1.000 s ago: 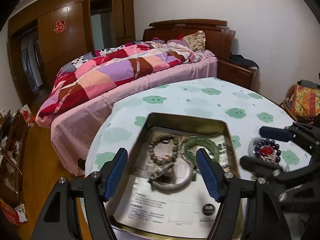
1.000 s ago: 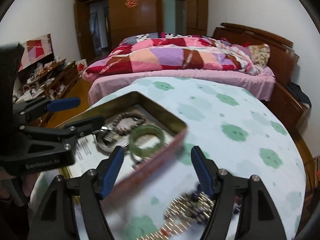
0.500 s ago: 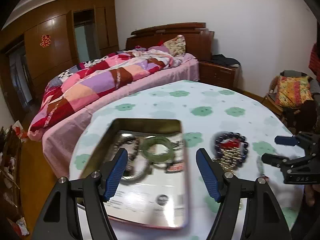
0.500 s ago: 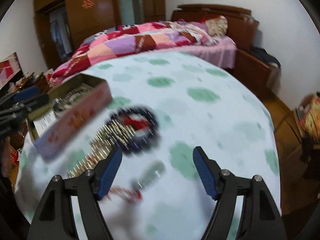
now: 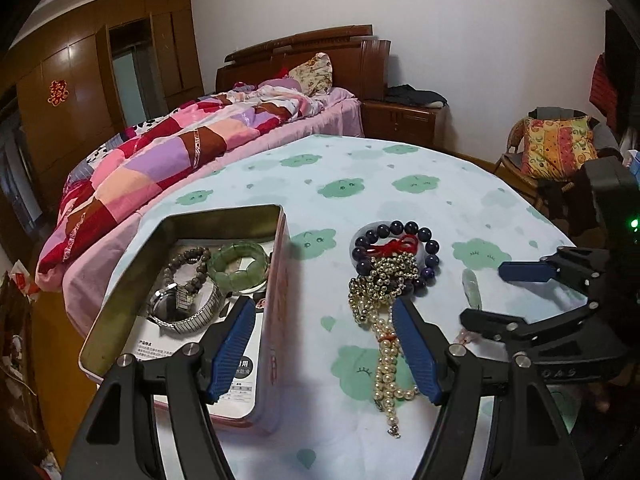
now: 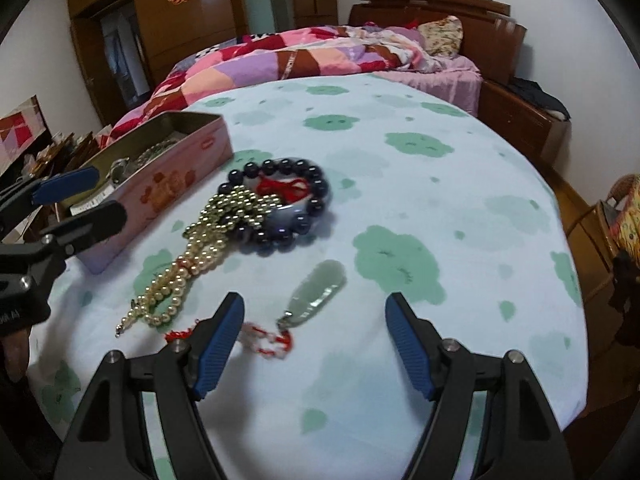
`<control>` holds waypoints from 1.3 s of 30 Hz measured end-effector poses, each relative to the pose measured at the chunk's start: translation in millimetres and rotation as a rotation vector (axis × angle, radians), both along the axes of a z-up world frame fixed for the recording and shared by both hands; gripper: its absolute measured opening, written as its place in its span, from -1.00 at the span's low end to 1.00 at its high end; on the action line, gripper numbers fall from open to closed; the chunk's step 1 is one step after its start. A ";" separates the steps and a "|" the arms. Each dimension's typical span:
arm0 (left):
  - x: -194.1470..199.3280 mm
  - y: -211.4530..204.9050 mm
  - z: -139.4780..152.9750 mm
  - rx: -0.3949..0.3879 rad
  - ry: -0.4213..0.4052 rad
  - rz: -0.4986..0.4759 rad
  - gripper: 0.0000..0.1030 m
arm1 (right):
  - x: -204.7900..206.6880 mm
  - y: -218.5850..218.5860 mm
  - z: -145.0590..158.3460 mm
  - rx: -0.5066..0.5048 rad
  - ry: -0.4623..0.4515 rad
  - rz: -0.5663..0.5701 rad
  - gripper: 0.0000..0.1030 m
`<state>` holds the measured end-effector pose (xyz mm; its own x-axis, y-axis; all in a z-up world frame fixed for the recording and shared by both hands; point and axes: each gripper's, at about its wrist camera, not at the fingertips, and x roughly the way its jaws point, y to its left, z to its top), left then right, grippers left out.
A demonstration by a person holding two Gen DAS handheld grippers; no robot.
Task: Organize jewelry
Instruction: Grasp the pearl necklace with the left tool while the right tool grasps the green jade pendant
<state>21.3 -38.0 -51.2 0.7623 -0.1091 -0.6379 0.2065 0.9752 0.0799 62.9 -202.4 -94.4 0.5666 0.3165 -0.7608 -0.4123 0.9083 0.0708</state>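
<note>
Nearest, the right tongs stand released over the bench, nothing between the pads; the jade pendant on its red cord lies just ahead, between the fingers' lines. The left tongs are also released, straddling the tin's right wall, with the pearl strand just beside the right pad. Farther on, the pearls run up into a heap of gold beads overlapping the dark bead bracelet, which rings a red knot. To the left, the tin holds a watch, a brown bead bracelet and a green bangle on printed paper. Beyond the bench lies the bed.
</note>
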 end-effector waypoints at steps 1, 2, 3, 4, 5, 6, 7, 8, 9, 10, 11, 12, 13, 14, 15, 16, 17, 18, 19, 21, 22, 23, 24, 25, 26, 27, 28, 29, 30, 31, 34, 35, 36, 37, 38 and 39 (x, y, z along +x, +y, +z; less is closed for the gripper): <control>0.0 -0.3 -0.3 -0.005 0.000 0.000 0.38 | 0.5 2.5 -1.7 -0.009 0.000 0.004 0.39; 0.4 -0.6 -1.0 -0.011 0.000 -0.003 0.38 | 0.2 3.8 -3.7 -0.017 -0.001 0.004 0.37; 0.1 -1.6 -1.9 -0.013 0.002 -0.004 0.38 | 0.8 5.6 -5.4 -0.031 -0.004 0.003 0.37; 0.3 -2.3 -3.3 -0.012 0.005 -0.006 0.38 | 0.1 6.7 -6.0 -0.045 -0.016 0.000 0.24; 0.3 -2.6 -4.6 -0.014 0.009 -0.007 0.38 | 0.5 7.3 -6.1 -0.056 -0.023 -0.003 0.07; -0.1 -2.5 -4.8 -0.019 0.012 -0.010 0.38 | 0.4 6.6 -5.7 -0.061 -0.029 -0.003 -0.06; -0.5 -3.4 -5.0 -0.024 0.012 -0.013 0.38 | 0.1 4.6 -5.0 -0.056 -0.031 -0.004 -0.32; -1.0 -4.2 -4.8 -0.025 0.012 -0.016 0.38 | 0.1 2.9 -4.6 -0.052 -0.031 -0.004 -0.53; -1.6 -5.3 -4.4 -0.025 0.009 -0.019 0.38 | -0.4 0.8 -4.3 -0.050 -0.030 -0.003 -0.63; -2.8 -6.3 -3.8 -0.025 0.007 -0.022 0.38 | -0.6 -0.6 -4.0 -0.045 -0.028 0.000 -0.66; -3.8 -7.1 -3.1 -0.026 0.004 -0.024 0.38 | -1.1 -1.6 -3.7 -0.036 -0.024 0.004 -0.66; -4.8 -8.2 -2.4 -0.026 0.002 -0.027 0.38 | -2.1 -3.7 -3.3 -0.021 -0.019 0.006 -0.67; -5.8 -8.8 -1.6 -0.026 0.001 -0.031 0.38 | -3.1 -5.2 -3.1 -0.009 -0.015 0.008 -0.67; -6.8 -10.9 -1.1 -0.027 0.001 -0.040 0.38 | -3.2 -4.9 -2.8 -0.005 -0.013 0.009 -0.68; -6.9 -12.6 -1.1 -0.026 0.002 -0.047 0.38 | -4.9 -5.8 -2.7 -0.007 -0.015 0.013 -0.68; -6.8 -14.9 -1.8 -0.025 0.007 -0.054 0.38 | -5.9 -5.9 -2.3 -0.009 -0.016 0.015 -0.68; -6.8 -16.6 -2.7 -0.025 0.014 -0.061 0.37 | -5.9 -5.8 -1.9 -0.008 -0.016 0.016 -0.68; -6.7 -17.9 -3.5 -0.026 0.018 -0.066 0.37 | -5.7 -5.2 -1.8 -0.007 -0.016 0.016 -0.68; -5.7 -19.7 -4.9 -0.025 0.025 -0.071 0.37 | -7.4 -6.3 -0.9 -0.006 -0.019 0.015 -0.68; -2.8 -21.2 -8.0 -0.023 0.040 -0.069 0.36 | -9.1 -7.5 2.0 -0.008 -0.026 0.016 -0.68; -2.0 -21.8 -9.3 -0.023 0.046 -0.069 0.30 | -10.2 -8.9 3.8 -0.009 -0.032 0.014 -0.68; 0.7 -23.4 -12.3 -0.023 0.060 -0.073 0.20 | -9.2 -9.8 5.2 -0.011 -0.034 0.014 -0.68; 2.8 -24.9 -14.7 -0.022 0.073 -0.076 0.15 | -10.7 -12.1 6.0 -0.012 -0.038 0.012 -0.68; 4.1 -25.9 -16.7 -0.023 0.083 -0.081 0.11 | -11.5 -14.5 6.4 -0.011 -0.041 0.009 -0.68; 6.4 -28.0 -19.9 -0.023 0.098 -0.087 0.06 | -11.3 -16.2 6.8 -0.008 -0.043 0.006 -0.68; 9.4 -30.7 -24.3 -0.019 0.118 -0.091 0.02 | -11.5 -18.0 6.8 -0.006 -0.044 0.003 -0.68; 11.6 -32.6 -28.2 -0.021 0.136 -0.097 -0.04 | -12.7 -19.8 6.6 -0.002 -0.047 0.001 -0.68; 14.4 -33.5 -32.5 -0.028 0.160 -0.104 -0.09 | -12.3 -20.7 7.2 -0.001 -0.049 0.001 -0.68; 17.1 -34.4 -36.9 -0.032 0.182 -0.105 -0.12 | -11.6 -20.6 7.4 -0.001 -0.050 0.004 -0.68; 20.4 -34.6 -41.6 -0.040 0.205 -0.107 -0.19 | -12.4 -20.1 7.4 0.000 -0.054 0.008 -0.68; 23.9 -32.1 -46.8 -0.064 0.235 -0.106 -0.44 | -12.9 -19.1 7.6 0.005 -0.060 0.018 -0.68; 23.1 -32.2 -46.3 -0.060 0.232 -0.109 -0.64 | -12.7 -18.6 7.8 0.005 -0.062 0.020 -0.68; 21.9 -31.3 -45.9 -0.064 0.231 -0.110 -0.69 | -12.9 -18.6 8.3 0.006 -0.065 0.020 -0.68; 19.7 -29.5 -44.2 -0.075 0.227 -0.112 -0.75 | -13.0 -19.1 9.4 0.009 -0.068 0.020 -0.68; 18.0 -28.4 -42.7 -0.078 0.224 -0.115 -0.76 | -13.2 -20.0 10.4 0.010 -0.072 0.019 -0.69; 14.5 -27.2 -38.8 -0.083 0.215 -0.121 -0.76 | -13.5 -20.4 12.1 0.010 -0.078 0.018 -0.69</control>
